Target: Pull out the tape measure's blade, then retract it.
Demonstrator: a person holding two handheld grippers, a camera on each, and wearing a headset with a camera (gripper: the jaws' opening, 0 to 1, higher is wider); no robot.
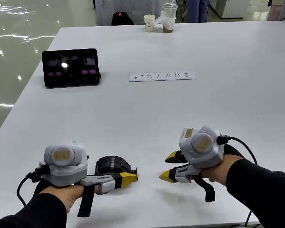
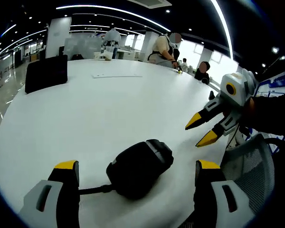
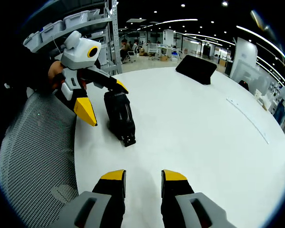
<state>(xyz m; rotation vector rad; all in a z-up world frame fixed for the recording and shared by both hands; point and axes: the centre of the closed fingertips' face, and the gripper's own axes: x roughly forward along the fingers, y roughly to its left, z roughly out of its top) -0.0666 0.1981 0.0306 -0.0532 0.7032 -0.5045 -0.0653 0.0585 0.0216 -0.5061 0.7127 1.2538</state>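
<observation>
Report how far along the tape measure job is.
Done: nothing yet; no blade shows out of the tape measure, which lies on the table. In hand: the left gripper is open, its fingers either side of the case, not clamped. The right gripper is open, apart from it. Left: grip, pull the blade, retract.

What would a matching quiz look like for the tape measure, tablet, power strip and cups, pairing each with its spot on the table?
Things:
1. tape measure
2. tablet
3. power strip
4. cups

Places:
A. far edge of the table
B. far left side
C. inside the open left claw
D. middle, beyond both claws

Pairs: 1-C, 2-B, 3-D, 4-A
</observation>
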